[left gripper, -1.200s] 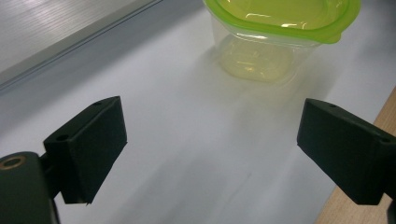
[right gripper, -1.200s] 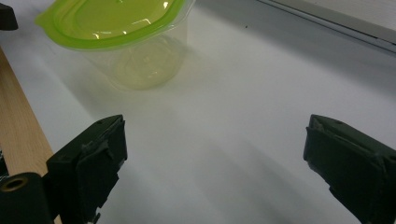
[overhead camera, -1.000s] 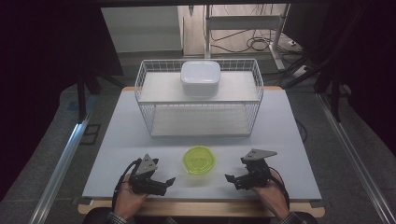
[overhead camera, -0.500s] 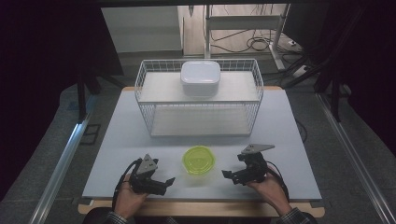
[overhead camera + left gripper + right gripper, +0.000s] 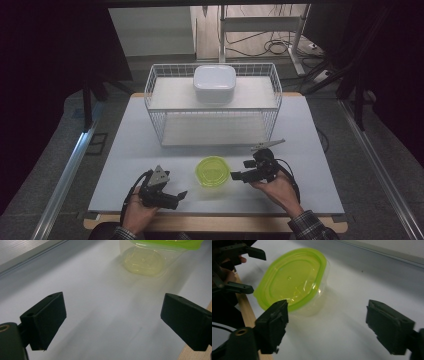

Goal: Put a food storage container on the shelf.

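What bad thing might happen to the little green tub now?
The tub looks light and sits close to the table's near edge, so a bump from the right gripper might slide it off. That gripper's jaws have just been closing with nothing between them, and one already sits at the green lid; it may pinch only the lid.

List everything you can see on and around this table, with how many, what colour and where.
Clear plastic container with a lime-green lid: one, near edge of the table, between the two grippers.
White lidded plastic box: one, on the top shelf of the rack.
White wire rack: one, two-tiered, far half of the table.
White table top: one, with a wooden front edge.
Cables on the floor: several, dark, beyond the table.
Left gripper: one, black, open, near left of the container.
Right gripper: one, black, jaws apart and just been closing, nothing between them, just right of the container.
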